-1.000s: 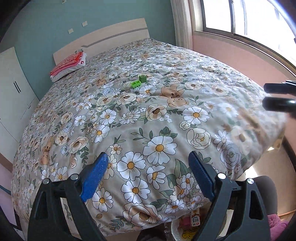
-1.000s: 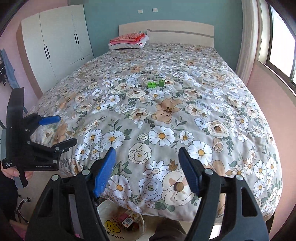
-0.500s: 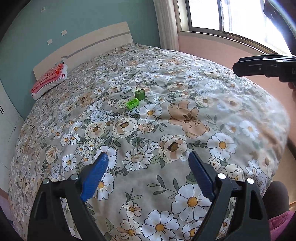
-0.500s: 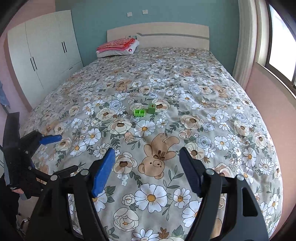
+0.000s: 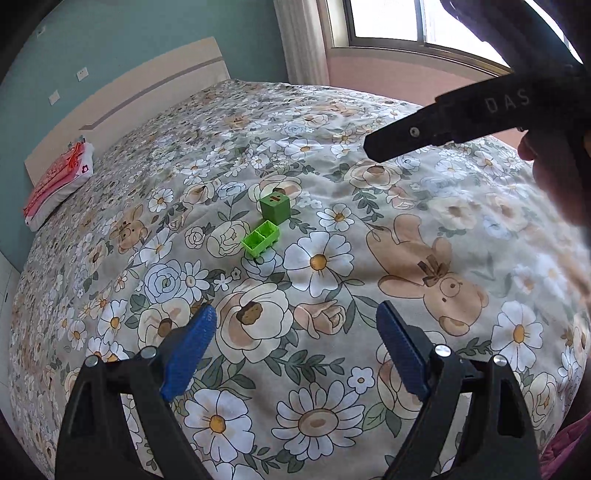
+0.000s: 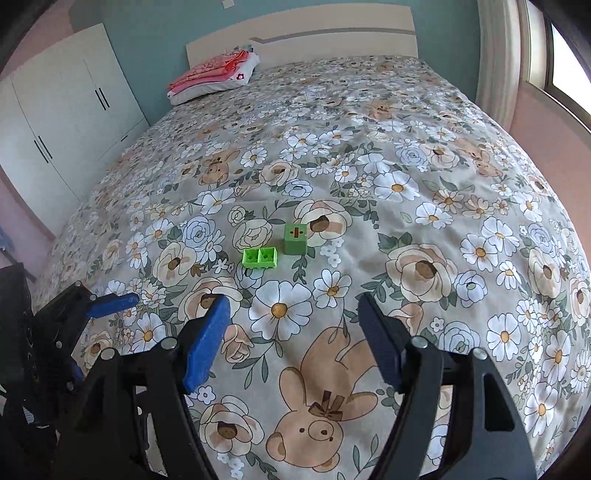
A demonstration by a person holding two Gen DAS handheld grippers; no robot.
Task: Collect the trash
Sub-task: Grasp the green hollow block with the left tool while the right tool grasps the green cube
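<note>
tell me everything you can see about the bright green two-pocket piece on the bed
The bright green two-pocket piece is a small, low block of what looks like plastic, with two square open cells side by side facing up. It lies flat on the floral quilt, close beside a darker green cube; contact is unclear. No tool touches it.

Floral-quilted bed [image 6: 369, 166], teal wall [image 6: 155, 33], white wardrobe [image 6: 62, 122], sunlit window [image 5: 391, 18].
</note>
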